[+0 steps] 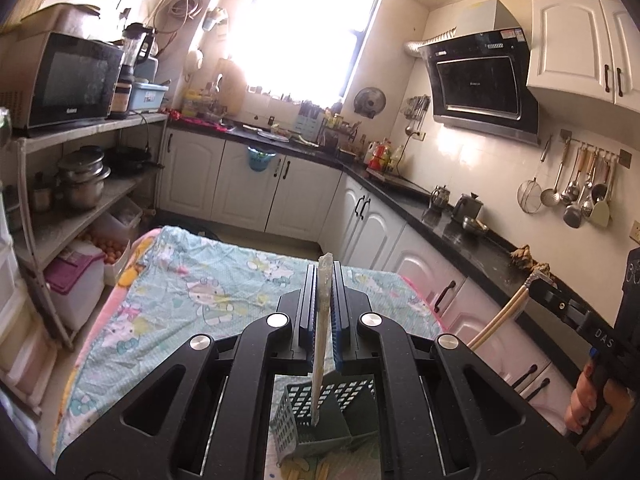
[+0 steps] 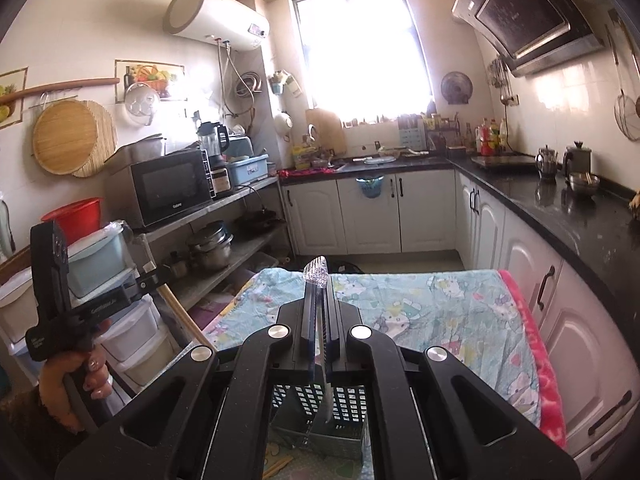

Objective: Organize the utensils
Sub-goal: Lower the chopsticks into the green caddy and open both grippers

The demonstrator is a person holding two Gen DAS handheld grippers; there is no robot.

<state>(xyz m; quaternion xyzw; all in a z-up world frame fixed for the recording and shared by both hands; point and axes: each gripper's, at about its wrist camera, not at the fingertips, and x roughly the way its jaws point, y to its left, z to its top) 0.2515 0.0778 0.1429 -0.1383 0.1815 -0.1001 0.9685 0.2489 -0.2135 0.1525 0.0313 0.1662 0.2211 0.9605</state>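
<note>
My left gripper (image 1: 325,276) is shut on wrapped chopsticks (image 1: 323,320), held upright with their lower end over the grey-green perforated utensil basket (image 1: 320,420) below it. My right gripper (image 2: 320,280) is shut on a clear plastic utensil (image 2: 316,272) with a ridged top and a white handle that hangs down over the same basket (image 2: 320,416). In the left wrist view the right gripper (image 1: 560,300) shows at the right edge with pale sticks (image 1: 500,316) at its tip. In the right wrist view the left gripper (image 2: 100,300) shows at the left edge.
The basket stands on a table with a light blue cartoon cloth (image 1: 208,280) (image 2: 440,308). White cabinets under a black counter (image 1: 460,232) run along the right. A shelf rack (image 2: 224,240) with a microwave and pots stands on the left. Plastic storage bins (image 1: 76,288) sit by the table.
</note>
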